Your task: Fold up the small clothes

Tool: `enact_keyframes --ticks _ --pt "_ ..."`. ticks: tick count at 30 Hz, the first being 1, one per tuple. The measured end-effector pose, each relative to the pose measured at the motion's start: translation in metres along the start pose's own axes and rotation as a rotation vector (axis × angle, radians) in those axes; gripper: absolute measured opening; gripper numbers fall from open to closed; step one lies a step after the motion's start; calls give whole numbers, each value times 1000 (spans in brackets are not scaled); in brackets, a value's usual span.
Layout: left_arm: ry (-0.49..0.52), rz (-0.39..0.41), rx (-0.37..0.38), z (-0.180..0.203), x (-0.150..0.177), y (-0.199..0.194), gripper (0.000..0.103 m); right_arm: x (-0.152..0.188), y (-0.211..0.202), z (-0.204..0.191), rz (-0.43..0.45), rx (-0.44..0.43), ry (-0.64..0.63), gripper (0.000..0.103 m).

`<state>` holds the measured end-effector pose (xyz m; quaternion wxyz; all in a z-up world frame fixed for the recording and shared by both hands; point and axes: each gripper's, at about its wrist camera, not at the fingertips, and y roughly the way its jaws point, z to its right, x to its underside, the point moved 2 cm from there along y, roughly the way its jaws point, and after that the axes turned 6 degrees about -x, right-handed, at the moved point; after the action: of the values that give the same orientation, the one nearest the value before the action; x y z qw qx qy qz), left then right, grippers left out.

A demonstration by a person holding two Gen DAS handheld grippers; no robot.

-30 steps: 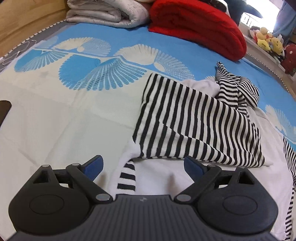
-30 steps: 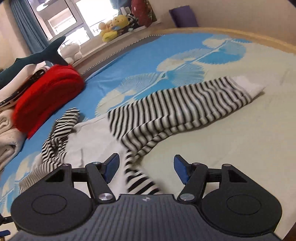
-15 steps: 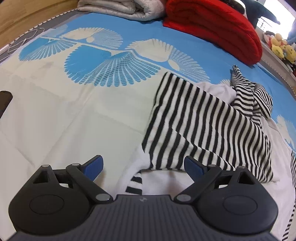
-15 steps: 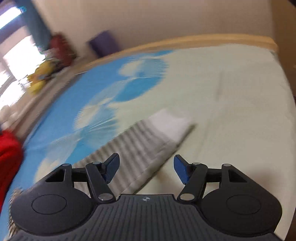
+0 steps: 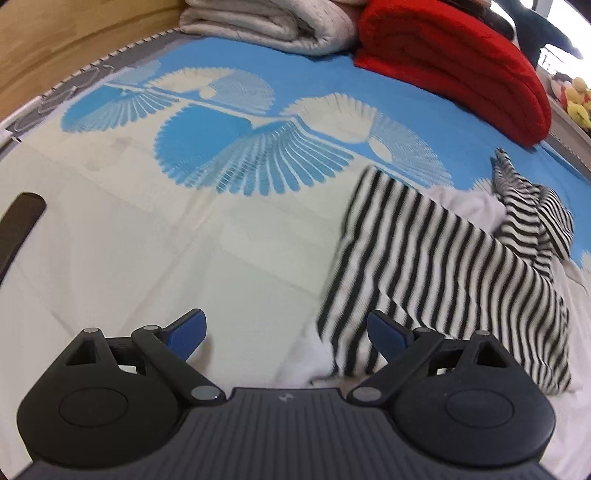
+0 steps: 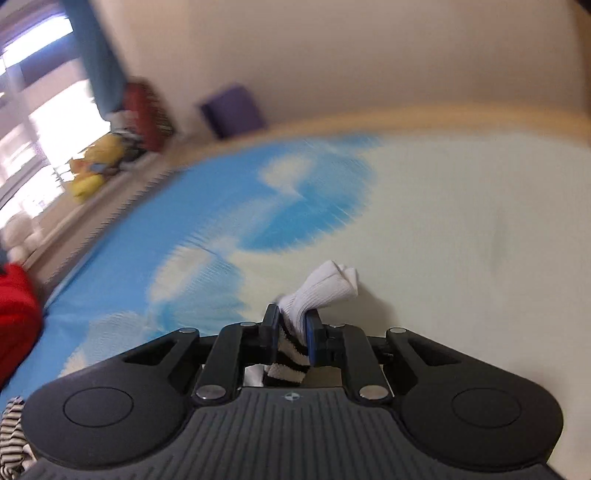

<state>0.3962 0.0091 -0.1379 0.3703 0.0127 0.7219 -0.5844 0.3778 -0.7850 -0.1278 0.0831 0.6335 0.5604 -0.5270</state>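
the bed sheet (image 5: 155,236), white with blue fan prints, fills both views. a folded red blanket (image 5: 454,62) and a grey quilt (image 5: 273,22) lie at its far edge. the striped garment (image 5: 436,280) lies spread on the sheet's right portion. the left gripper (image 5: 286,332) hovers over the garment's near-left corner, jaws wide, nothing between them. the right gripper (image 6: 291,326) is closing, its pads pressing the garment's white cuff (image 6: 325,288), which sticks out beyond them.

We see our left gripper (image 5: 287,334) and right gripper (image 6: 290,325): black with round sides, ridged grey tops, shiny silver screws and blue pads (image 5: 186,334).
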Motion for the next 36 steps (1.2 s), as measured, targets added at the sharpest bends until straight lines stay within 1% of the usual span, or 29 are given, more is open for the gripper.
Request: enact_keyframes --ticks 2,4,5,6,7,9,10,11,12,13,14,15,16,17,18,19,20,22,24,25,27,29,31,33,34,36 --pt "-9 -4 -2 -3 -4 1 96 -12 -7 -50 14 -72 -98 15" --pt "-35 -6 7 -9 -7 0 96 -15 -25 -117 35 -169 -239 14" --pt "-50 -5 8 -11 -8 -1 96 -12 -37 -147 42 -225 -294 13" --pt "-63 -1 9 -13 -11 -1 96 -5 -52 -183 47 -297 -349 6" --pt "-76 2 6 -16 -12 -2 96 4 -67 -214 47 -366 -389 6" --pt "-88 12 5 -20 -16 -3 96 44 -104 -279 13 -511 -483 6" --pt "-93 17 -1 -22 -17 -4 96 67 -121 -304 -3 -575 -530 7" --pt "-99 21 -7 -25 -19 -4 96 97 -140 -329 -31 -648 -580 7" --pt "-107 22 -9 -28 -20 -4 96 130 -156 -350 -75 -721 -631 7" --pt "-114 21 -8 -30 -20 -4 96 168 -171 -368 -139 -796 -683 7" --pt "-122 19 -7 -33 -21 -3 96 198 -179 -379 -193 -833 -718 9" --pt "-126 15 -7 -35 -22 -2 96 235 -186 -387 -268 -870 -758 26" --pt "-128 11 -7 -36 -22 -1 96 264 -189 -392 -345 -884 -812 39" --pt "-132 4 -6 -37 -22 0 96 292 -192 -393 -412 -865 -875 52" --pt "-134 -2 -1 -38 -23 0 96 311 -196 -388 -440 -847 -918 52" --pt "-137 -7 8 -38 -22 0 96 319 -199 -380 -454 -849 -941 52" --pt "-139 -8 19 -38 -22 -1 96 319 -201 -369 -472 -843 -946 52" --pt "-129 -2 38 -34 -21 -3 96 300 -192 -344 -507 -783 -911 54" --pt "-107 8 56 -26 -19 -4 96 274 -193 -319 -501 -688 -847 55" --pt "-85 8 65 -19 -18 -3 96 255 -189 -302 -485 -633 -802 55" --pt "-31 1 87 -5 -12 -4 96 226 -186 -270 -440 -568 -714 58" --pt "27 4 86 9 -5 -4 96 206 -183 -236 -410 -513 -634 59" --pt "85 8 68 20 4 -2 96 200 -176 -209 -404 -474 -568 59" --pt "123 9 59 27 11 0 96 202 -162 -197 -433 -439 -543 59" --pt "136 7 57 30 14 1 96 205 -154 -197 -452 -433 -548 59" --pt "169 3 46 35 19 3 96 213 -143 -199 -473 -429 -599 59"
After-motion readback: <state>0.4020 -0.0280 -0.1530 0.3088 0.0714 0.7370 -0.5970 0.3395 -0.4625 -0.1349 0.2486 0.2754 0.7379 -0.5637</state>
